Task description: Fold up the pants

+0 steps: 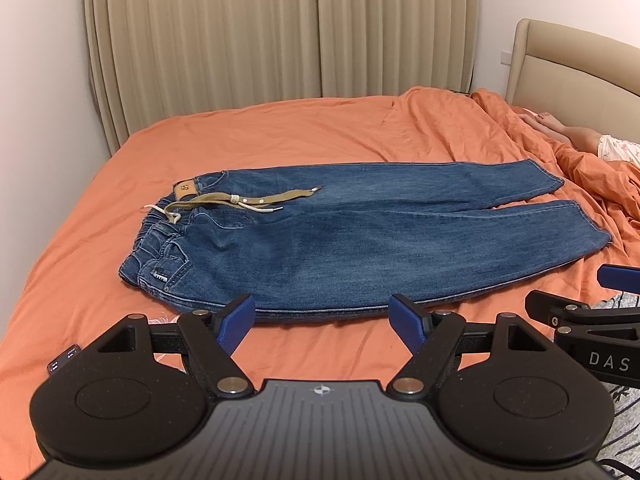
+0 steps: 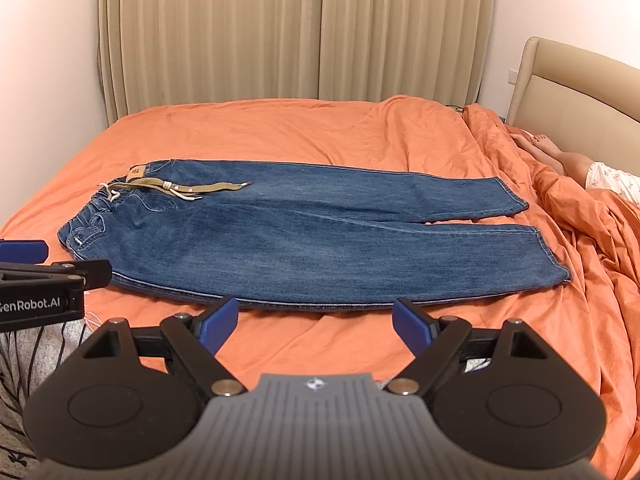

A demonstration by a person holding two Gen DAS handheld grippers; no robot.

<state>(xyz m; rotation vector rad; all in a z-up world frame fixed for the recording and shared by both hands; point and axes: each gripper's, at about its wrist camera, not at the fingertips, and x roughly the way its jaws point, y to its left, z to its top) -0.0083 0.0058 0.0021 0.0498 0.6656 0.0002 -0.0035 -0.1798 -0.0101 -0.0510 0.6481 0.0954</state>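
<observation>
The blue jeans (image 1: 360, 236) lie flat on the orange bed sheet (image 1: 280, 136), waistband to the left and both legs stretched to the right, with a khaki drawstring (image 1: 244, 200) on top. Near their front edge, the left gripper (image 1: 322, 322) and the right gripper (image 2: 316, 320) both stand wide apart, holding nothing.
</observation>
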